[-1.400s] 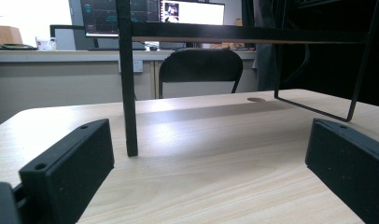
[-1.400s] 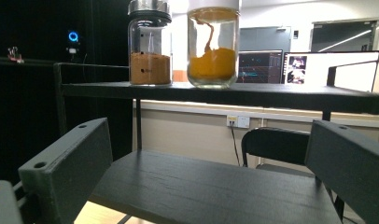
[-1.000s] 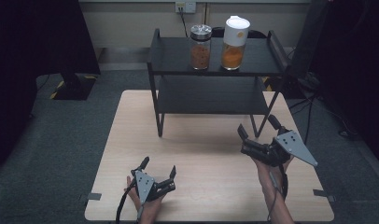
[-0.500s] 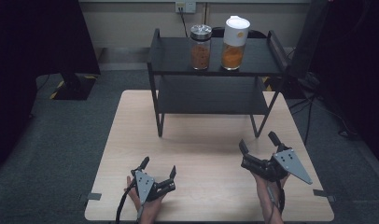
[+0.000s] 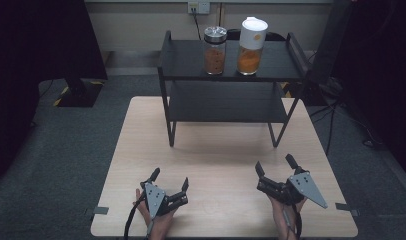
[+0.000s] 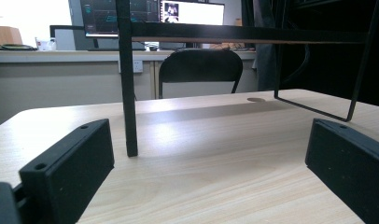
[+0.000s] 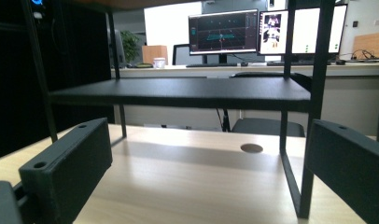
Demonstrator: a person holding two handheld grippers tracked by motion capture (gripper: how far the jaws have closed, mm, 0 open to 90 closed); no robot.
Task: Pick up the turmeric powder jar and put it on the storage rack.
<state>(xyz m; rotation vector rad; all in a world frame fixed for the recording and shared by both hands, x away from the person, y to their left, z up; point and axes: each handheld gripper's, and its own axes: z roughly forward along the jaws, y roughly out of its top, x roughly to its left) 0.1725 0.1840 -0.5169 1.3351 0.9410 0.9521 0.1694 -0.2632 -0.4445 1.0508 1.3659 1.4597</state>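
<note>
The wooden table (image 5: 216,155) carries a black two-tier rack (image 5: 231,85) at its twelve o'clock end, and that rack is your biggest hazard: its thin legs stand between you and anything you reach for, so a low, straight approach likely clips a leg or the lower shelf and shoves the whole frame. On the top shelf stand the two things nearest your work, a white-lidded jar (image 5: 252,46) of orange contents toward one o'clock and a silver-lidded jar (image 5: 215,50) of brown contents just beside it at twelve (close, though whether they touch is hard to tell). Grab one carelessly and an outer jaw may knock its neighbour over or off the shelf edge. Both jars look like smooth glass or plastic, so a shallow pinch high near the lid could slip. Your left gripper (image 5: 170,186) rests at seven o'clock near the table's front edge, jaws spread wide and holding nothing; your right gripper (image 5: 275,169) sits at five o'clock, likewise spread and unloaded. Watch the trailing cables, which could snag the table edge as you lift.
</note>
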